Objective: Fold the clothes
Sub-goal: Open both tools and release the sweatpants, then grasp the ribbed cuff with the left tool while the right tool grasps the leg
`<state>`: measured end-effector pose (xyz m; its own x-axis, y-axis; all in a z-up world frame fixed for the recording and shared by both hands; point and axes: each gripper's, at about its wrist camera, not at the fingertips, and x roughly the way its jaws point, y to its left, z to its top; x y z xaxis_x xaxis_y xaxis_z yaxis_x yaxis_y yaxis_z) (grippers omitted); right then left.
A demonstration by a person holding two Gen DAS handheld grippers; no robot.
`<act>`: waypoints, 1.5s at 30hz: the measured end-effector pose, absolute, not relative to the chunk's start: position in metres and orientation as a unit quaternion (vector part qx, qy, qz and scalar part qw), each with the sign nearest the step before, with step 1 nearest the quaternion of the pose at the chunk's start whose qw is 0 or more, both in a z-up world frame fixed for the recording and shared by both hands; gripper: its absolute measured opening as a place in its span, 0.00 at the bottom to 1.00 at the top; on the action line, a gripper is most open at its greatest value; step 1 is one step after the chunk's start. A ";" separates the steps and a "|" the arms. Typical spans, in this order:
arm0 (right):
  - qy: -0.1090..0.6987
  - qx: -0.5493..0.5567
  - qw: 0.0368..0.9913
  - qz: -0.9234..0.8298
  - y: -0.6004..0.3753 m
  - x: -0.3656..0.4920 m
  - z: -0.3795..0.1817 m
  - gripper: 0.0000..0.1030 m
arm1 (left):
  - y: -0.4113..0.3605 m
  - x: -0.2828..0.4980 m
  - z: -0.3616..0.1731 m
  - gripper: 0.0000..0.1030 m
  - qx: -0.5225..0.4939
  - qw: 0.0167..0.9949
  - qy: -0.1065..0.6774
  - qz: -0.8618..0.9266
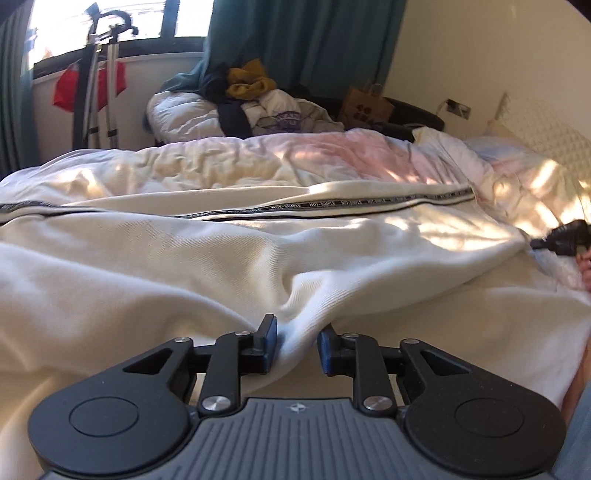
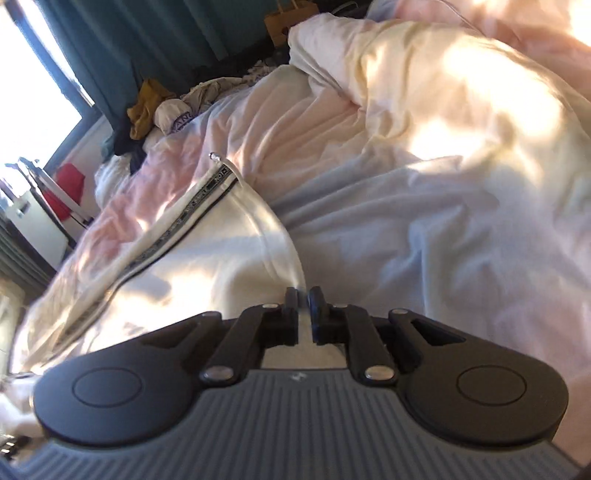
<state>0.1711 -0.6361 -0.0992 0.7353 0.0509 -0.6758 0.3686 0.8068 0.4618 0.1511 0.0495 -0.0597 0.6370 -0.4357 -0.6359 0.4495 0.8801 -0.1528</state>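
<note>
Item: cream-white knit garment with a black-and-grey lettered zip tape (image 1: 258, 258), spread flat over the bed directly ahead of both sets of jaws. Zip tape runs across the far edge of the cloth, beyond the left jaws; in the right wrist view it runs diagonally up to a small metal zip pull (image 2: 214, 156), ahead and left of the right jaws.

Left gripper (image 1: 297, 338): jaws apart. A raised ridge of the garment sits in the gap; the blue pads (image 1: 272, 332) flank it without pressing.

Right gripper (image 2: 303, 295): jaws nearly together, a curved hem edge of the garment (image 2: 291, 254) pinched in the narrow slit between them.

Underlay: rumpled white and pale-pink duvet (image 1: 295, 155), beyond the garment and, in the right wrist view, to the right of the right jaws.

Surroundings, far beyond the jaws: heap of mixed clothing with a mustard-yellow piece on top (image 1: 247, 85); teal curtain (image 1: 295, 40); sunlit window (image 1: 110, 18); red cloth hung on a metal rack (image 1: 66, 86); brown paper bag (image 1: 364, 109).
</note>
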 end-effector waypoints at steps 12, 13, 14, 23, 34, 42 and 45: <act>0.389 0.338 0.847 -0.130 -0.644 0.038 -0.062 0.59 | 0.055 0.087 -0.022 0.60 -0.047 0.921 0.344 -0.179; 0.384 0.354 0.842 -0.134 -0.647 0.027 -0.063 0.61 | 0.057 0.083 -0.021 0.61 -0.054 0.921 0.345 -0.172; 0.380 0.369 0.837 -0.137 -0.649 0.018 -0.066 0.61 | 0.060 0.079 -0.019 0.63 -0.061 0.921 0.347 -0.165; 0.374 0.471 0.782 -0.162 -0.649 0.002 -0.121 0.61 | 0.098 0.062 -0.011 0.66 -0.154 0.917 0.355 -0.096; 0.358 0.467 0.796 -0.142 -0.650 0.020 -0.116 0.09 | 0.186 0.022 0.023 0.75 -0.230 0.902 0.364 0.015; 0.276 0.456 0.839 -0.113 -0.657 0.005 -0.062 0.06 | 0.238 -0.012 0.048 0.77 -0.281 0.893 0.347 0.056; 0.266 0.455 0.840 -0.131 -0.665 -0.004 -0.072 0.06 | 0.260 -0.027 0.050 0.79 -0.317 0.882 0.341 0.070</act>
